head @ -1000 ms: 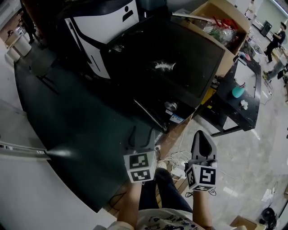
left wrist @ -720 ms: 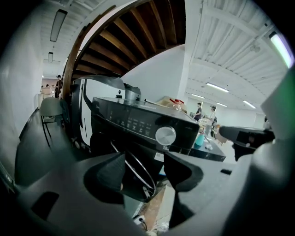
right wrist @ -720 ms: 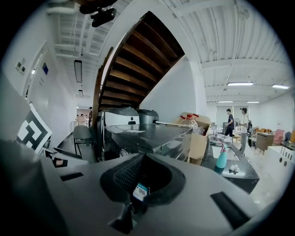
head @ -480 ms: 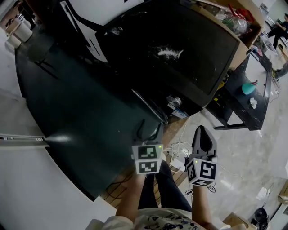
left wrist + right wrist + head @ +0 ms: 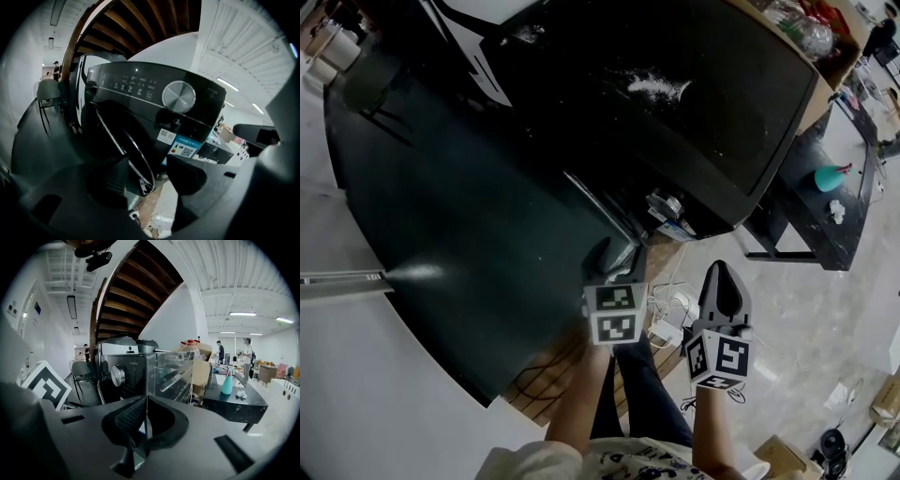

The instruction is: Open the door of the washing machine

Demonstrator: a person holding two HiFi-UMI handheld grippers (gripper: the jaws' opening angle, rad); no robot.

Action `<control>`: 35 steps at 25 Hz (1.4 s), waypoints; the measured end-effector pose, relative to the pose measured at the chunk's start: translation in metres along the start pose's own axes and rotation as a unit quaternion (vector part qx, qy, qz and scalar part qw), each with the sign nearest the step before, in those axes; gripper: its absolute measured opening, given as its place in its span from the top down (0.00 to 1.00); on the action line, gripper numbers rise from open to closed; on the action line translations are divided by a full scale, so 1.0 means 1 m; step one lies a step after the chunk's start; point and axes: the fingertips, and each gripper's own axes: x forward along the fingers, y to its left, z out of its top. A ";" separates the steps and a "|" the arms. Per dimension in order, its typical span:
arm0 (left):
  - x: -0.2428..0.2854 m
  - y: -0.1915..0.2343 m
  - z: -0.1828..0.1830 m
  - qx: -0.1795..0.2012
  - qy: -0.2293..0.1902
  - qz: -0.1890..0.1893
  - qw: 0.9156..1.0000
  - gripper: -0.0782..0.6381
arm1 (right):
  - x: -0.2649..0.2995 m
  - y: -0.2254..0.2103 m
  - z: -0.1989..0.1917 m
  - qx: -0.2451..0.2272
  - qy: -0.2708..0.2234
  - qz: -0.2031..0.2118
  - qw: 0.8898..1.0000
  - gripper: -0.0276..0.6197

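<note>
The black washing machine [image 5: 675,103] stands ahead of me, with its silver dial [image 5: 179,97] on the control panel. Its round door with a chrome ring [image 5: 126,145] faces my left gripper [image 5: 147,176]. That gripper is open, and the ring's lower edge with a small catch [image 5: 148,183] shows in the gap between the fingers [image 5: 190,180], without touching them. In the head view the left gripper [image 5: 614,261] is just below the door's edge. My right gripper [image 5: 144,420] is shut on nothing and hangs to the right [image 5: 722,281], apart from the machine.
A black side table [image 5: 797,225] with a teal bottle [image 5: 830,176] stands right of the machine, and a cardboard box [image 5: 820,80] with bottles behind it. Cables and a power strip [image 5: 666,330] lie on the floor by my legs. A chair [image 5: 47,91] is at the far left.
The left gripper has moved forward and up toward the door's lower edge. The machine looms larger in the head view. The right gripper has barely moved.
</note>
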 end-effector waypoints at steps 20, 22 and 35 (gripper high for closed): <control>0.070 0.005 -0.031 -0.029 0.044 0.023 0.998 0.55 | 0.032 -0.013 -0.027 0.001 0.026 0.006 1.000 0.93; 0.075 0.006 -0.036 -0.028 0.048 0.026 0.998 0.55 | 0.034 -0.014 -0.029 0.003 0.028 0.008 1.000 0.93; 0.085 0.015 -0.042 -0.077 0.053 0.054 0.994 0.62 | 0.032 -0.009 -0.031 0.000 0.030 0.019 0.999 0.93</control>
